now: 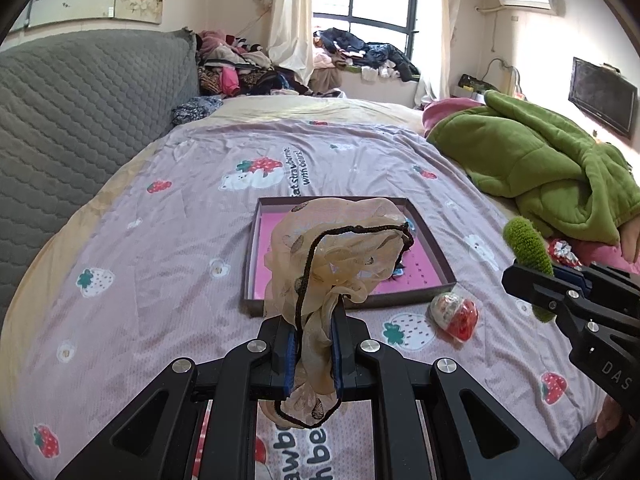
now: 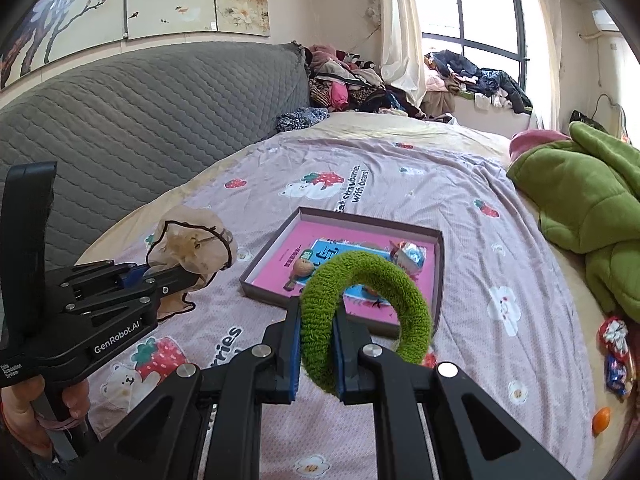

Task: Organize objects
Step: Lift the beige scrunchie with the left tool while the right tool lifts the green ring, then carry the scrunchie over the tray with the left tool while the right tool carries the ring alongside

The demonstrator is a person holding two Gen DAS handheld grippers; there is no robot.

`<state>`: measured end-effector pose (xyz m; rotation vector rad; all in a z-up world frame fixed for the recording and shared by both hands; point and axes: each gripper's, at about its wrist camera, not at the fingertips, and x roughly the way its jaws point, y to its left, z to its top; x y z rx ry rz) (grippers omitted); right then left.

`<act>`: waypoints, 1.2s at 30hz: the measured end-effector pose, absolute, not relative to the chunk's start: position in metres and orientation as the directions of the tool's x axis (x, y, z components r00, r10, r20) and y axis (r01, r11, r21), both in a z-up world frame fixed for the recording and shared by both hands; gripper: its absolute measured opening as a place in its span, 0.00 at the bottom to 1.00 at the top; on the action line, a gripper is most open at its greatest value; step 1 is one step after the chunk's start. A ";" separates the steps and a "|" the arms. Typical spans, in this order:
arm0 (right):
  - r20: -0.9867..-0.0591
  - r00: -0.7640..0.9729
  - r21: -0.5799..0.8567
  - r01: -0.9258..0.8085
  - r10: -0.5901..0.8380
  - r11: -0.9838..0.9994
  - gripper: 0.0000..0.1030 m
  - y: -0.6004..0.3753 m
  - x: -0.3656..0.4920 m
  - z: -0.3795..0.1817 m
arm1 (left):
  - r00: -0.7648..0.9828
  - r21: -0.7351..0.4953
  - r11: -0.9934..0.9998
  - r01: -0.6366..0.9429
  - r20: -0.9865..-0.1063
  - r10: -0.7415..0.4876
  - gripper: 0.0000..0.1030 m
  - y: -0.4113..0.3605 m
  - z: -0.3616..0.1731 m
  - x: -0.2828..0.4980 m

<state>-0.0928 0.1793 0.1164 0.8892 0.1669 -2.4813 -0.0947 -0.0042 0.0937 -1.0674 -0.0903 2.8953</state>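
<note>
Your left gripper (image 1: pixel 314 344) is clamped on a sheer beige scarf (image 1: pixel 340 248) edged with dark trim; the fabric billows up above the fingers and covers the near left part of the shallow box (image 1: pixel 434 248) lying on the bed (image 1: pixel 160 240). In the right wrist view that same gripper (image 2: pixel 176 276) sits at 9 o'clock, holding the scarf (image 2: pixel 192 244) just left of the box (image 2: pixel 438 276).

Your right gripper (image 2: pixel 318 344) is clamped on a fuzzy green ring (image 2: pixel 412 304), which arches up and over to 3 o'clock in front of the box. From the left wrist view, this gripper (image 1: pixel 560 280) shows at 3 o'clock with the green ring (image 1: pixel 528 246) sticking up from it.

Inside the pink-lined box you can see a blue booklet (image 2: pixel 340 256), a small brown round thing (image 2: pixel 303 269) and a shiny wrapped item (image 2: pixel 410 256). Just outside the box's near right corner a red and clear wrapped packet (image 1: pixel 456 314) lies on the bedspread. At 2 o'clock a green blanket (image 1: pixel 552 172) is heaped on the bed, and a grey quilted headboard (image 1: pixel 80 120) runs along 10 o'clock.
</note>
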 end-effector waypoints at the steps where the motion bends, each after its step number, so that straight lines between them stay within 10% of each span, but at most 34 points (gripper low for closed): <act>1: -0.625 -0.665 0.046 0.491 -0.409 -0.870 0.13 0.179 -0.095 0.118 | -0.759 -0.073 -0.997 -0.031 -0.647 0.071 0.13 -0.004 0.094 -0.097; 36: -0.576 -0.716 0.000 0.482 -0.394 -0.876 0.13 0.147 -0.188 0.140 | -0.803 -0.061 -0.996 -0.064 -0.589 0.088 0.13 -0.014 0.121 -0.219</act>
